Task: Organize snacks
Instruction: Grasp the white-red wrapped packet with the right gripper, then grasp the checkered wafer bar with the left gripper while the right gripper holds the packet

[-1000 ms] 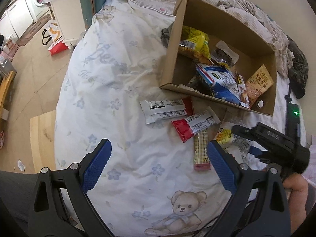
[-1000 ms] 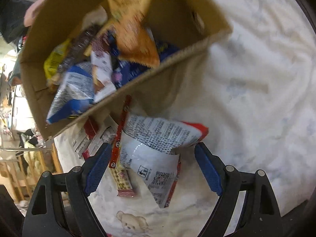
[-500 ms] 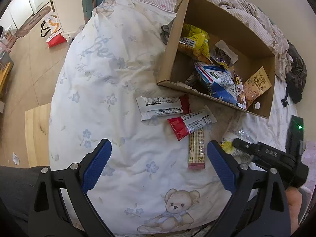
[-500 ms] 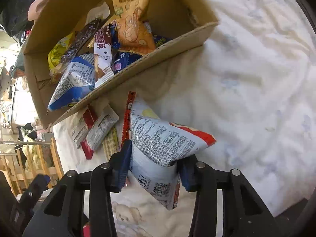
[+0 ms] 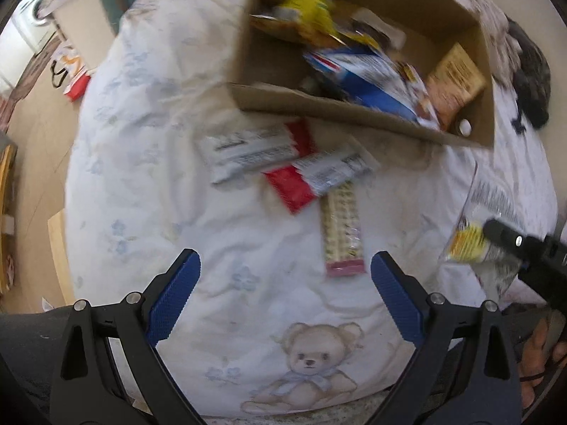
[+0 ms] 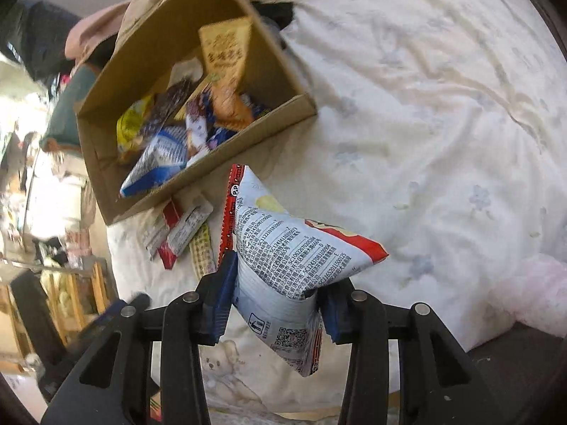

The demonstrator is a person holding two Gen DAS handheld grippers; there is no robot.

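Observation:
My right gripper (image 6: 276, 294) is shut on a white and red chip bag (image 6: 287, 248) and holds it above the bed; the bag also shows in the left wrist view (image 5: 489, 226). A cardboard box (image 6: 106, 191) with several snack packs stands beyond it, also in the left wrist view (image 5: 354, 113). My left gripper (image 5: 283, 290) is open and empty above the bedsheet. In front of it lie two white and red bars (image 5: 248, 152) (image 5: 319, 177) and a yellow patterned bar (image 5: 342, 226).
The white bedsheet (image 5: 177, 212) has a bear print (image 5: 308, 364). The bed's left edge drops to a wooden floor (image 5: 32, 141). Dark clothing (image 5: 531, 81) lies right of the box. A pink fluffy thing (image 6: 538, 294) lies at the right.
My right gripper has closed on the chip bag and lifted it off the bed, away from the box. My left gripper has moved closer to the bars and stays open.

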